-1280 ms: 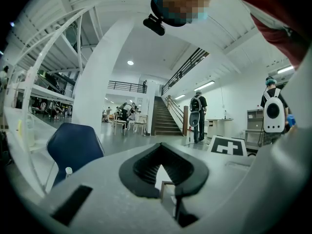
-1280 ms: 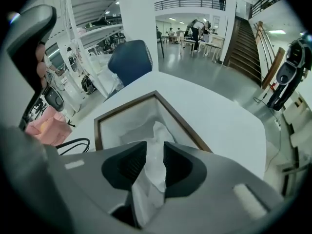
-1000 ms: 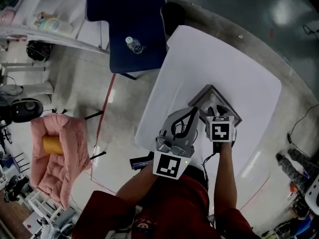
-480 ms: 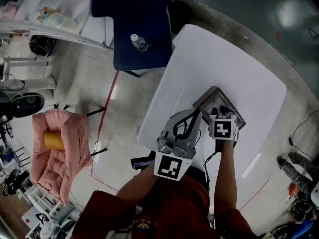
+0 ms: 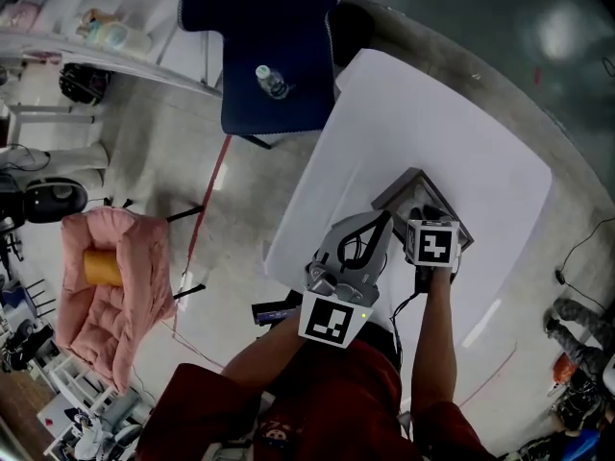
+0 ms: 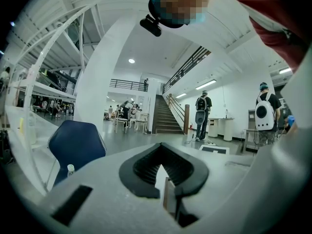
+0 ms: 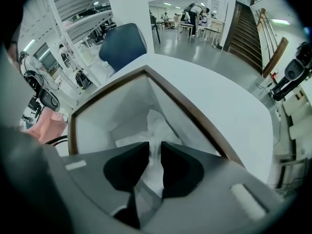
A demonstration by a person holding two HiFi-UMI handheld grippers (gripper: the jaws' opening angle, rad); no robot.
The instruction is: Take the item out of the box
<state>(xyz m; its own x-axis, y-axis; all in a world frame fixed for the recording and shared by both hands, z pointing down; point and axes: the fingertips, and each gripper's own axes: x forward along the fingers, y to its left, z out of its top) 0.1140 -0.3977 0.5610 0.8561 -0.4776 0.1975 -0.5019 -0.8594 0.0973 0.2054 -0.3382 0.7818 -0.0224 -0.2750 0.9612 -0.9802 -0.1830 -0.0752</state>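
An open box [image 5: 394, 186] with a brown rim [image 7: 195, 115] stands on the white table [image 5: 452, 113]. Inside lies a crumpled white item [image 7: 153, 126]. My right gripper [image 5: 425, 221] points steeply down into the box. Its jaws [image 7: 155, 152] have just been closing and now pinch the white item between their pads. My left gripper [image 5: 384, 221] lies nearly level at the box's near left side. It [image 6: 163, 167] is shut on a white, brown-edged wall of the box [image 6: 160, 179].
A blue chair [image 5: 274, 56] with a water bottle [image 5: 269, 82] on its seat stands beyond the table's far left edge. A pink padded seat [image 5: 106, 286] is on the floor to the left. People walk in the hall behind [image 6: 202, 108].
The right gripper's marker cube has shifted slightly over the box. The left gripper has stayed put at the box's side.
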